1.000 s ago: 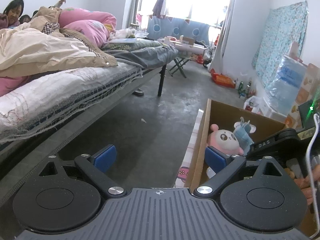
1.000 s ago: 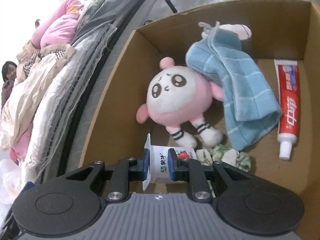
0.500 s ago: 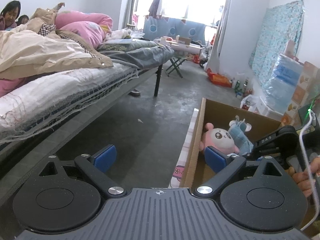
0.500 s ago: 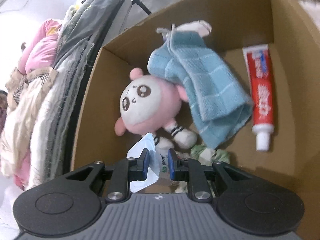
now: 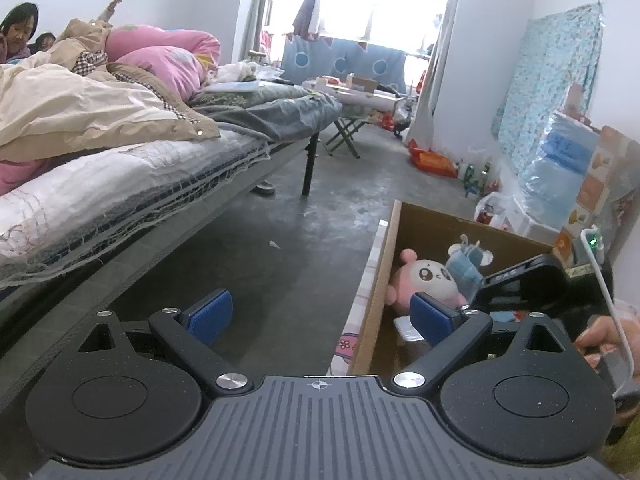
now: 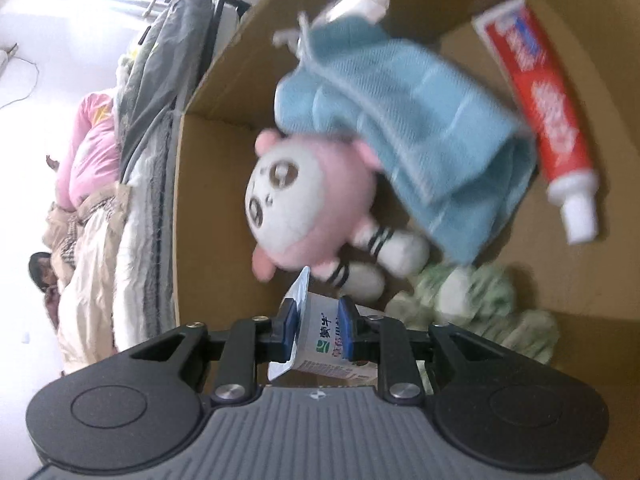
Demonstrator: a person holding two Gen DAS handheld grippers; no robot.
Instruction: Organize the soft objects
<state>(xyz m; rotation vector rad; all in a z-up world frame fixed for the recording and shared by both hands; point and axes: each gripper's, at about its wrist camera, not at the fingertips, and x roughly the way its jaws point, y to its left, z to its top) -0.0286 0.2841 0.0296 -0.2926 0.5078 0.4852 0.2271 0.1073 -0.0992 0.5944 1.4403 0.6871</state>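
Note:
In the right wrist view an open cardboard box (image 6: 212,184) holds a pink and white plush toy (image 6: 304,196), a blue towel (image 6: 400,112), a crumpled green and white cloth (image 6: 480,300) and a red toothpaste tube (image 6: 544,104). My right gripper (image 6: 318,320) is low in the box with a white yogurt cup (image 6: 324,344) between its pads. Its jaws are opening, and the pads still touch the cup. My left gripper (image 5: 320,314) is open and holds nothing, over the floor beside the box (image 5: 380,280). The plush toy (image 5: 428,280) shows there too.
A bed (image 5: 120,184) with heaped quilts runs along the left, with a person (image 5: 18,32) at its far end. Bare concrete floor (image 5: 280,248) lies between bed and box. Bags, bottles and stacked packages (image 5: 560,168) line the right wall. A hand (image 5: 600,340) holds the right gripper.
The right gripper has rolled and sunk lower into the box with the cup, so the plush and towel look closer and tilted. The left gripper has barely moved.

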